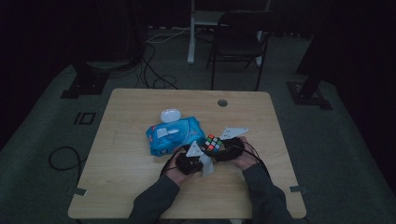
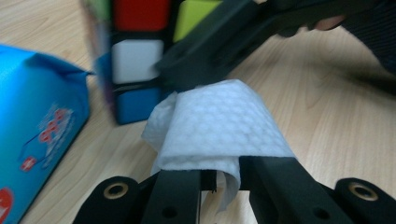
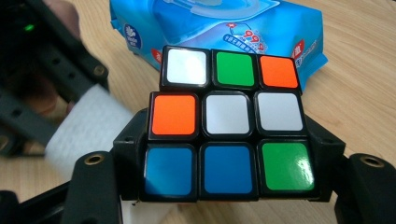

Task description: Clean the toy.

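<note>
on the wooden table [image 1: 121,177], a blue pack of wipes [image 1: 175,134] lies left of centre with its white lid [image 1: 170,115] flipped open at the far edge. just to its right, the person's left forearm comes up from the bottom edge, sleeve angled inward, the hand wrapped around the left gripper [image 1: 198,161]. its jaws are pressed together on a white wipe [image 2: 217,128], which folds over the jaw tips and droops between them; in the left gripper view the wipe lies against the lower side of the cube [image 3: 226,126]. the right forearm mirrors the left, angled inward from the bottom right, and the hand keeps the right gripper [image 1: 215,147] pointing left toward the pack. its jaws pinch the cube from both sides, holding it near the table's middle, just beside the pack's right end, with the multicoloured face toward the right gripper's camera.
</note>
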